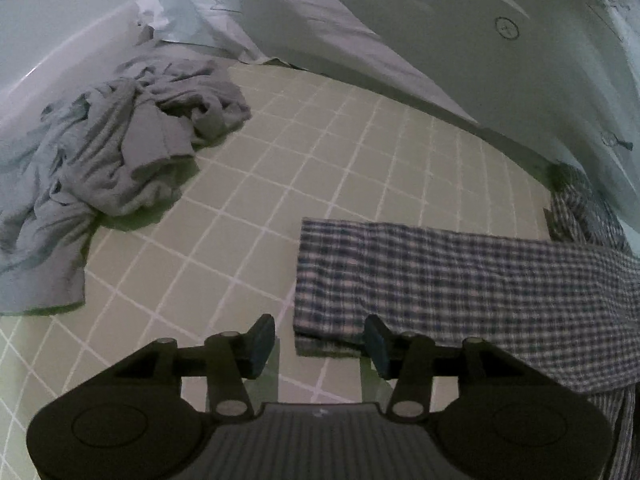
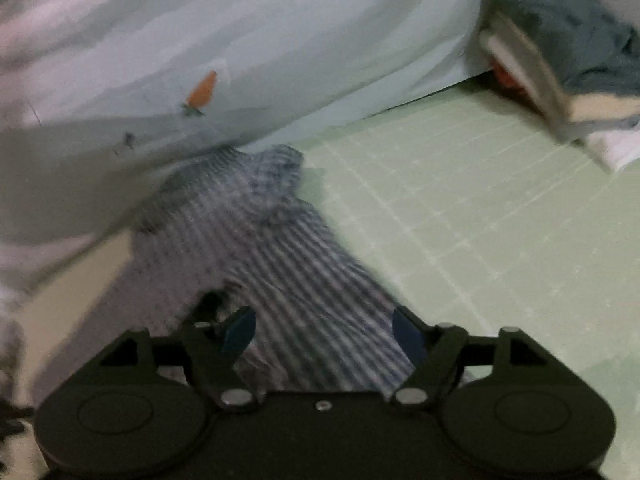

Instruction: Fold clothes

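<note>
Left wrist view: the left gripper (image 1: pixel 320 342) hangs with its jaws spread wide and nothing between them, just above a green mat (image 1: pixel 320 152) ruled with a white grid. One blue finger pad (image 1: pixel 262 342) sits over bare mat; the other is over the near corner of a folded plaid garment (image 1: pixel 460 280), though contact cannot be judged. The plaid garment lies flat as a long band along the mat's near right side, running off toward the right edge, where more of its checked cloth bunches at the mat's far right corner. A crumpled heap of grey clothes (image 1: pixel 120 152) sits well apart at the mat's left edge, spilling over it. Pale blue bedding (image 1: pixel 440 40) rises along the mat's far edge.

Right wrist view, blurred: the right gripper (image 2: pixel 324 332) is also wide open and grips nothing, poised over the plaid garment (image 2: pixel 260 240), which stretches from the jaws toward the mat's (image 2: pixel 480 220) far left edge. The pale bedding (image 2: pixel 240 40), printed with a small orange carrot (image 2: pixel 203 90), overhangs the cloth's far end. A stack of folded items (image 2: pixel 560 60) rests at the far right corner.
</note>
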`<state>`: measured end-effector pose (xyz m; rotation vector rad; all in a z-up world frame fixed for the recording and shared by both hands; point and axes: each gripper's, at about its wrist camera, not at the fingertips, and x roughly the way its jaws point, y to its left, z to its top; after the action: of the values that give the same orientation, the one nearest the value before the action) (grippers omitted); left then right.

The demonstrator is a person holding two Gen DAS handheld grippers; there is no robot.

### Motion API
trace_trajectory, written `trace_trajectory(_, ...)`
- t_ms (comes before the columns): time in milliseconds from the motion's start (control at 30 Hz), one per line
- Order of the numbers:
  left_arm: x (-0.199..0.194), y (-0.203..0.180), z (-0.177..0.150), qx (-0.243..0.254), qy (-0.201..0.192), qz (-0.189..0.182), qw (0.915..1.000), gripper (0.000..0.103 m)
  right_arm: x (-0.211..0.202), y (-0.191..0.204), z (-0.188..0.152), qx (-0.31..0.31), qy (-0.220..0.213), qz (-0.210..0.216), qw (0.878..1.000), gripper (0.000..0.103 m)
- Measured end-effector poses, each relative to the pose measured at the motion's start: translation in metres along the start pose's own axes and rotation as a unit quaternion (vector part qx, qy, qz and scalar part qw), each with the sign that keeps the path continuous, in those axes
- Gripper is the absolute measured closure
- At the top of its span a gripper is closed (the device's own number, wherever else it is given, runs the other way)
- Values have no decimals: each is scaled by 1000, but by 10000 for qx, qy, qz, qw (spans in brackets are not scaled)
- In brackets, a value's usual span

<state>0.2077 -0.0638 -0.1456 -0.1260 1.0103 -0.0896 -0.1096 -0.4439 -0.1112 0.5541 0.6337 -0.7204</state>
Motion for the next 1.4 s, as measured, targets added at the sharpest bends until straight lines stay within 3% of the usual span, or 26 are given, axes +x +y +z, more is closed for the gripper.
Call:
trace_trajectory(100, -3, -3, -6, 66, 25, -11, 10000, 36, -5, 0, -14, -325, -56, -344, 9989, 13)
trace_trajectory(333, -32, -16, -42, 425, 22, -204, 9989, 32, -28, 14, -43, -973, -312, -538, 9933, 16)
trace_trajectory(667, -80, -35, -101, 996, 8, -525, 9936, 27, -67, -6, -97, -1267, -59, -256, 9916, 48)
trace_trajectory(967, -105, -48, -139, 1369, 165, -660, 9882, 26, -76, -12, -122, -1642, 275, 23, 9860, 54)
trace_trajectory(1033, -108, -48, -148, 1422, 224, -663, 9874, 26, -72, -11, -128, -1780, 422, -5, 9831, 68)
trace_trajectory(1100, -110, -48, -156, 1465, 280, -658, 9866, 26, -74, -15, -129, -1680, 447, 104, 9847, 102)
trace_trajectory(1267, -114, -42, -164, 1366, 308, -613, 9883, 26, -104, -11, -130, -1785, 123, 321, 9833, 103)
trace_trajectory(1400, -114, -39, -162, 1274, 286, -575, 9898, 26, -92, -14, -143, -1666, 607, 550, 9826, 103)
